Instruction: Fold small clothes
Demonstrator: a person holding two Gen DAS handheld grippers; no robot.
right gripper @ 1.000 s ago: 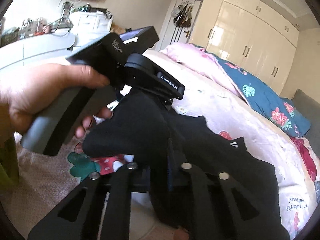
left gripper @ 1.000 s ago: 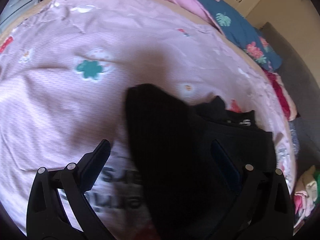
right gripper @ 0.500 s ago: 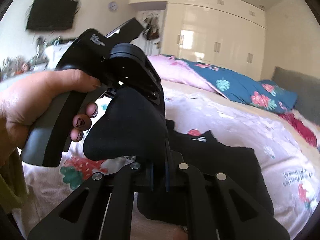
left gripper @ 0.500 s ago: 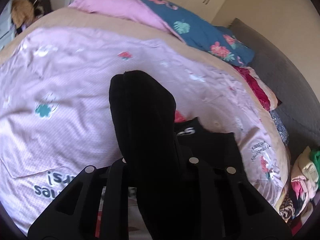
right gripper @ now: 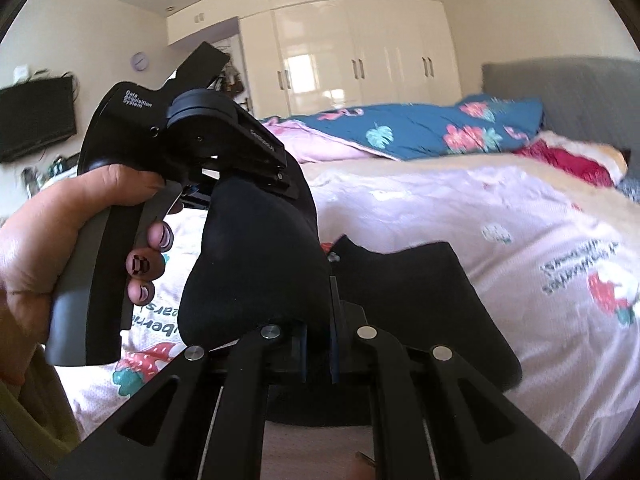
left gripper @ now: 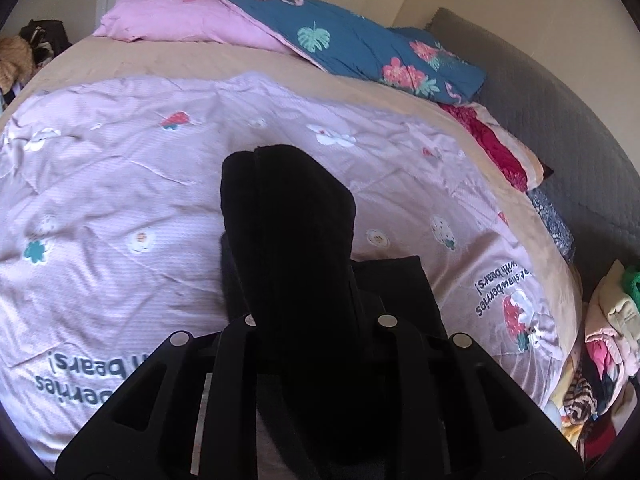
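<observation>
Both tools clamp the black garment (left gripper: 288, 232); only the right wrist view shows the person's hand (right gripper: 44, 240).

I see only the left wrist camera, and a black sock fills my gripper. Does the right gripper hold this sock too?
Observer: Yes. The right gripper is shut on the same black sock, at its lower edge.
Operator: What carries my left gripper?
Observer: A hand wraps the handle of the left gripper; its nails are painted dark.
Operator: What is on the wall behind that hand?
Observer: A dark television hangs there, with a small round clock higher up beside it.
</observation>
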